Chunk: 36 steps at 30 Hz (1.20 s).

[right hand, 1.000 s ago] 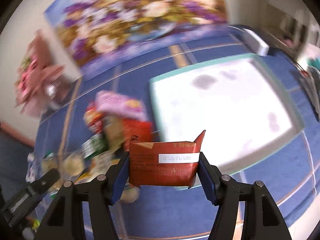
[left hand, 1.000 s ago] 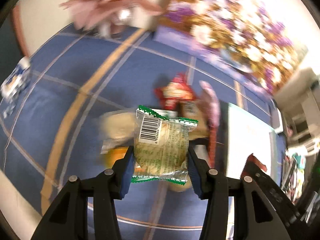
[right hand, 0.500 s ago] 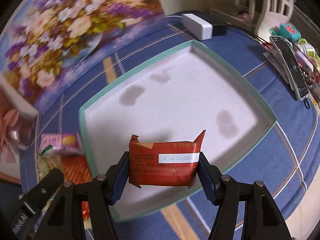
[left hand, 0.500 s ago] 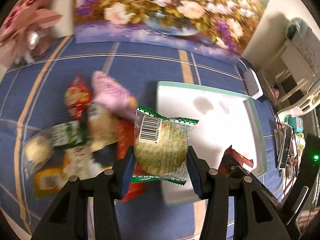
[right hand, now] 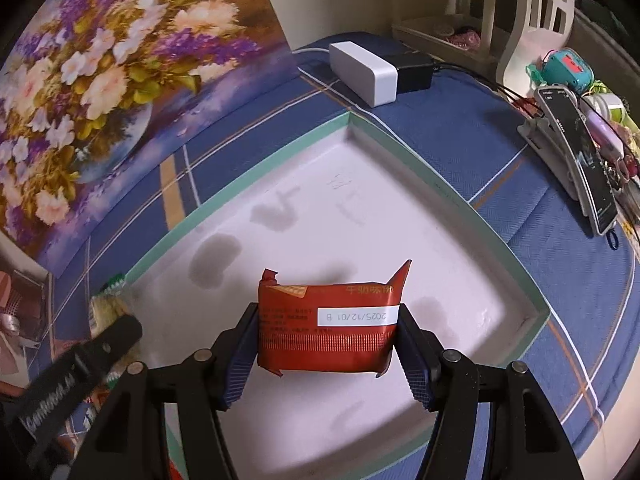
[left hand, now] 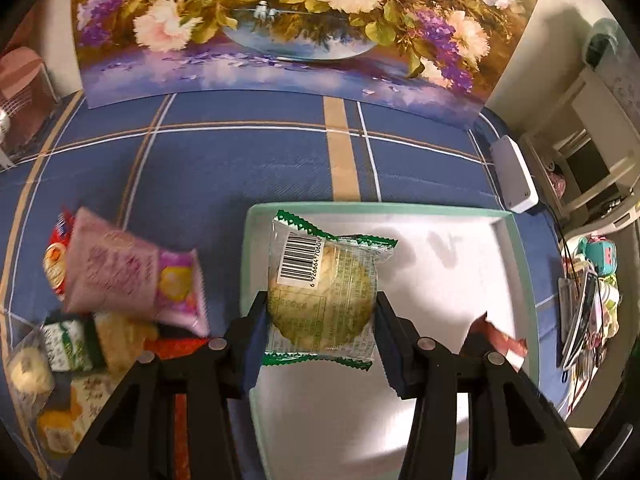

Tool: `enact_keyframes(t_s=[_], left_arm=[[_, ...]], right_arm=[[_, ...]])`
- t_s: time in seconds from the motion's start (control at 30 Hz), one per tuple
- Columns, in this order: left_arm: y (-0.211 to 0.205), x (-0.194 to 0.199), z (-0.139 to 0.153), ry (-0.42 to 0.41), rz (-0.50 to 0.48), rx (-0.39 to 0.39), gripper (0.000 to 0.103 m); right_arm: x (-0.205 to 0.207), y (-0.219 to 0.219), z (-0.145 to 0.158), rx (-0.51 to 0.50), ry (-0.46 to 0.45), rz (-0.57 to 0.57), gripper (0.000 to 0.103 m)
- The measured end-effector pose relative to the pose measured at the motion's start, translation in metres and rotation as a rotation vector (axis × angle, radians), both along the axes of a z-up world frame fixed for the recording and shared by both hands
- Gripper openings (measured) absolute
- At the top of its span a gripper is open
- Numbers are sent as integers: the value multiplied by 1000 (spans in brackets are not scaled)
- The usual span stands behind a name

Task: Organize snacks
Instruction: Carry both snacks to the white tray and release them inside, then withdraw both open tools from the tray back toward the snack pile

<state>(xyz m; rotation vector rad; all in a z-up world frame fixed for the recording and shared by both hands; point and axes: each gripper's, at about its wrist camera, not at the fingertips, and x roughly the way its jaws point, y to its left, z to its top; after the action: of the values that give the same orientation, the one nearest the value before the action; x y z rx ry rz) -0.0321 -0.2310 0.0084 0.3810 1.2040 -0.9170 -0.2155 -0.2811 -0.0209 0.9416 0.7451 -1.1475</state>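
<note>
In the left wrist view, a clear packet with green edges point(left hand: 324, 292), in which a round pale pastry and a barcode label are seen, is clamped between the two blue pads of the left gripper point(left hand: 320, 336). The packet is held above the near left part of a white tray with a mint-green rim point(left hand: 360, 208), which is placed on a blue checked tablecloth point(left hand: 240, 160). To the left of the tray, a heap of snacks is seen on the cloth, with a pink packet point(left hand: 132, 276) on top; this part is blurred. A flower painting point(left hand: 280, 20) is leaned at the far edge of the table. In the right wrist view, a red packet with a white date label point(right hand: 328, 328) is gripped at both sides by the right gripper point(right hand: 326, 344), over the white floor of the same tray point(right hand: 440, 188). A white box point(right hand: 364, 72) is seen beyond the tray, and a phone on a stand point(right hand: 580, 160) at the right.
</note>
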Motion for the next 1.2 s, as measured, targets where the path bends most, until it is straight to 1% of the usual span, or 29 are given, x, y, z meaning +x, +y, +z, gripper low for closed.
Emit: enact_keyframes(t_s=[0.13,0.17,0.2,0.27,0.4,0.53,0.57,0.63,0.73,0.77,0.8,1.0,1.07,1.2], left_arm=[[-16,0,-2,10,-4,-16,52],[-18,0,-2,9,-4,-21,54],[-21,0,0,7,-7,-28,62],[-23,-1,4,13,-14,-39,75],[-18,-1,11,24,-8,-56,76],[-5,4,15,34,14,-59,77],[-1,5,17,34,25,-65,78],[9,11,20,27,55,-69,78],[26,21,23,-1,97,-73,81],[31,24,23,-9,111,-72,86],[38,27,23,-15,126,-73,87],[80,49,20,-21,246,-64,87],[95,55,21,-34,284,-40,87],[122,59,27,-80,337,-22,87]], right_arm=[[-1,-6,-6,8,-4,-6,67],[-1,-7,-7,12,-7,-8,67],[-2,-8,-8,17,-8,-8,67],[-2,-8,-10,22,-2,-7,67],[0,-8,-10,37,-3,9,69],[7,-5,-6,37,13,49,69],[8,-3,-5,37,14,60,72],[9,0,-1,27,14,72,79],[9,5,5,16,23,78,79],[9,8,7,15,25,79,80],[9,10,8,15,27,82,80],[15,29,16,21,26,117,80],[17,36,18,23,22,135,80],[25,53,24,14,36,176,80]])
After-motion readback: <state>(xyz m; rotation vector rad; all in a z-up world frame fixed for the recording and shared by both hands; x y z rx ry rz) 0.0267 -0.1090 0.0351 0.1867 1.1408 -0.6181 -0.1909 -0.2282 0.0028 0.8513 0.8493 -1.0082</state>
